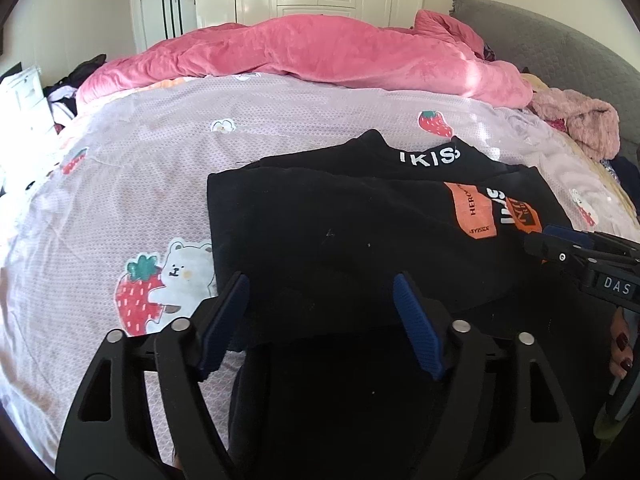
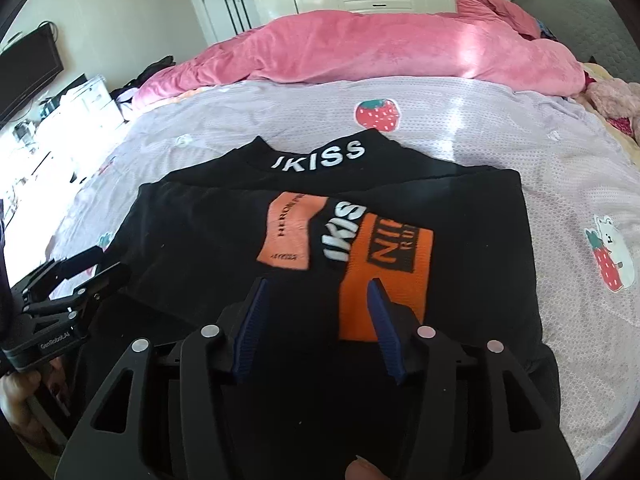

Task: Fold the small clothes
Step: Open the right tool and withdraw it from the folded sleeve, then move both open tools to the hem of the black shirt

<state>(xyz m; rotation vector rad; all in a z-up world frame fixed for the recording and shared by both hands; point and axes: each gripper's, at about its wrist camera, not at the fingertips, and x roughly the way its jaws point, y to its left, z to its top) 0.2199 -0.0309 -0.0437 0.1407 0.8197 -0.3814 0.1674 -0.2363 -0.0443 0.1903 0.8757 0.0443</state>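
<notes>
The black top [image 2: 224, 240] lies folded on the bed [image 2: 460, 148], hem doubled up over its body so the orange patches and the collar lettering face up; both the left tongs [image 1: 320, 308] and right tongs [image 2: 316, 312] hang spread over its near edge, nothing pinched; this fold looks just laid down and let go; next probably calls for smoothing, or a sideways fold to finish.

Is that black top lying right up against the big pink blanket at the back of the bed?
Apart. The right wrist view shows a wide strip of lilac bedsheet between the black top and the pink blanket.
</notes>
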